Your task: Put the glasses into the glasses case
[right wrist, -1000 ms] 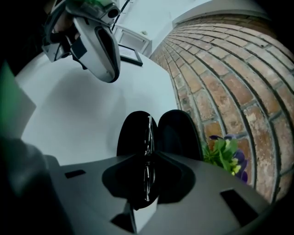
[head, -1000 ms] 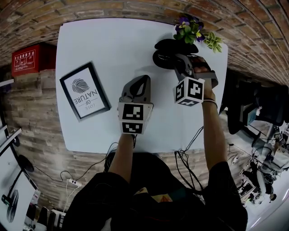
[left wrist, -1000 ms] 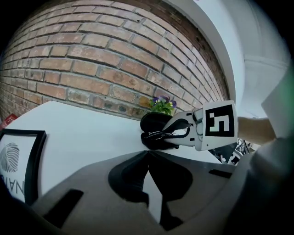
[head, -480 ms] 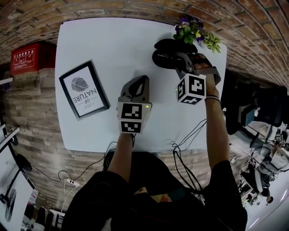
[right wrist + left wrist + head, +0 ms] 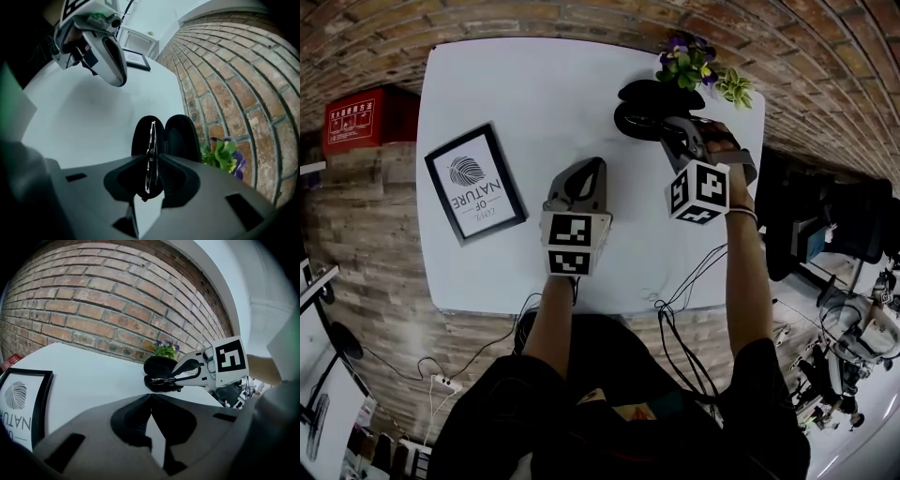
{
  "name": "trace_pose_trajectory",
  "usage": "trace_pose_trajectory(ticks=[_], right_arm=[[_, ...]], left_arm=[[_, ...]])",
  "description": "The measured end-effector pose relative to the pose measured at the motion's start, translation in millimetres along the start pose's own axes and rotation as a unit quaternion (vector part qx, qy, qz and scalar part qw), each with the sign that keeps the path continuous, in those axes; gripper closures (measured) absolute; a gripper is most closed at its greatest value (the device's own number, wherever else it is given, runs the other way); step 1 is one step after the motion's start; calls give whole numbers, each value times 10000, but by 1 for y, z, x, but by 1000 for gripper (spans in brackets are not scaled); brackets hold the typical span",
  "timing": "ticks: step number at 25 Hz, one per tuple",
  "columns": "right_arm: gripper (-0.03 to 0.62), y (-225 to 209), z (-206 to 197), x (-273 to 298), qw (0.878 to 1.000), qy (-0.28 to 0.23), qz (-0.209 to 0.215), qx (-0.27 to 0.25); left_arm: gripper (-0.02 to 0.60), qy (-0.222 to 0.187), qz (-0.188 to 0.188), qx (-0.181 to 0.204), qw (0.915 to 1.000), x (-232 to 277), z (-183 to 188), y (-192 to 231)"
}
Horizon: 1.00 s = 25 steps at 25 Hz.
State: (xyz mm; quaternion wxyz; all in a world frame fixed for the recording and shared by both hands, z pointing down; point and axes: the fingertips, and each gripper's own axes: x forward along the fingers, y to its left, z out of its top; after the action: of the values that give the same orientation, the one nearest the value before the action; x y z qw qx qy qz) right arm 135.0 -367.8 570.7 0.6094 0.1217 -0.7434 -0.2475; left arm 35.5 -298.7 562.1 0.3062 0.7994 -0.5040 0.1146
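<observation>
An open black glasses case (image 5: 639, 97) lies at the table's far side, beside the plant. My right gripper (image 5: 668, 128) reaches into it from the near side. In the right gripper view the thin wire glasses (image 5: 151, 140) stand on edge between the jaw tips, over the case's lower half (image 5: 143, 136). The jaws have just been closing and pinch the frame. The left gripper view shows the glasses (image 5: 162, 379) resting in the case (image 5: 159, 365) under the right gripper (image 5: 177, 377). My left gripper (image 5: 591, 165) hovers shut and empty over the table's middle.
A black-framed print (image 5: 475, 185) lies at the left of the white table (image 5: 534, 84). A small flowering plant (image 5: 696, 62) stands right behind the case. A red box (image 5: 366, 117) sits off the table's left edge. The brick wall (image 5: 93, 310) borders the far side.
</observation>
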Motion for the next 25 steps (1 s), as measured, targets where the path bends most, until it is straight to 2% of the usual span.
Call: trace_pose_trajectory(ticks=[9,12,15,18,21,23,25], right_arm=[[531,12,-14,-22,9978,145,-403,497],[537,15,-13,-38,9943,-4,-515,931],[553,17,-12,-56,9857,-205,-680,1529],[569,21,-13,-75,9710,-430,-891,2174],[588,26,-11,-96,9511,-732,-1135,2779],[589,30,-9,-112,9314,-989,-1282,3259],[589,32,-8,-130,9053,-1267,-1446,3788]], left_arm=[[572,-162,45,-12,9999,-14,0,-3],[572,-177,52,-59,9998,-22,0,-9],[572,-274,50,-44,9996,-29,0,-15],[573,-404,10,6,9992,-37,1,-25],[573,-572,59,-7,9983,-51,2,-31],[573,-720,142,-60,9973,-62,5,-32],[572,-886,204,-92,9958,-75,9,-34]])
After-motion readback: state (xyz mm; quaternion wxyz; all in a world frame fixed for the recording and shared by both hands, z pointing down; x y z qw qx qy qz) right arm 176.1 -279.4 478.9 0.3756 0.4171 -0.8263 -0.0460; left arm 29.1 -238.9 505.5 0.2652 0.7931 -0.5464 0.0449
